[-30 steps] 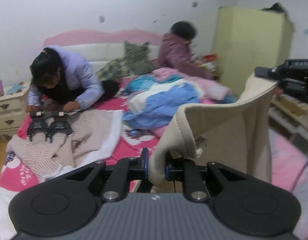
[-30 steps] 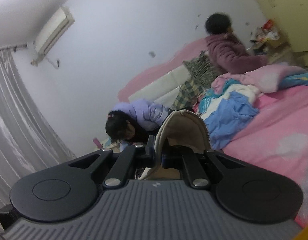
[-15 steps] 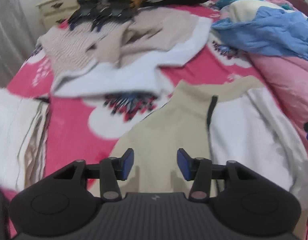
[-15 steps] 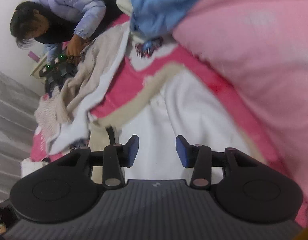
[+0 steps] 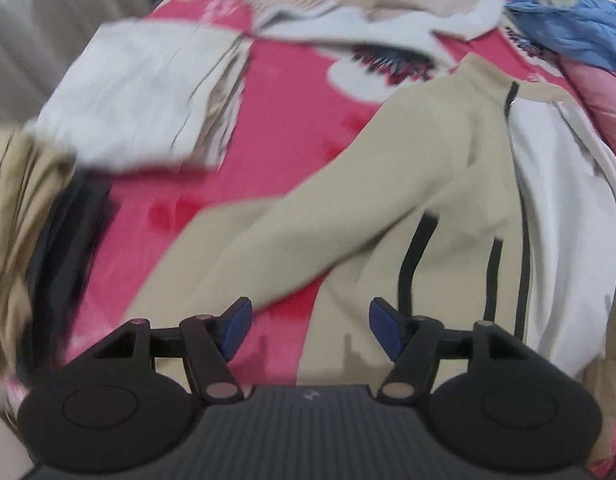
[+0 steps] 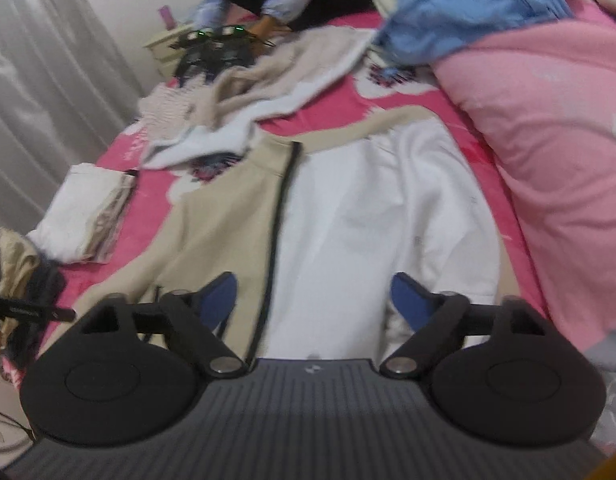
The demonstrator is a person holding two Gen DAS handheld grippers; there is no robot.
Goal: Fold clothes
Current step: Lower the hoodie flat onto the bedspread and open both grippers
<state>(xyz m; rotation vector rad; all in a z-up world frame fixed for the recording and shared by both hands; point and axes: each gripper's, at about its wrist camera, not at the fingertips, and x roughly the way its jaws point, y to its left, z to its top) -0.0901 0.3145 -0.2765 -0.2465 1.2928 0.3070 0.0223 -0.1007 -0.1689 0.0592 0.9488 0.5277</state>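
And there's the jacket (image 6: 348, 216), spread flat on the pink floral bedspread (image 6: 348, 108), collar end farthest from the cameras. It's two-toned: one half beige, the other white, split by a dark zipper line running lengthwise down the middle. The beige collar lies open at the top. In the left wrist view, the jacket's (image 5: 448, 184) beige sleeve stretches out sideways across the bedspread (image 5: 292, 128), and dark stripes mark the beige panel near the hem. The white half lies smooth beside a pink quilt.

Folded white stack (image 6: 84, 216) and pink quilt (image 6: 556, 152) flank the jacket (image 6: 348, 216).
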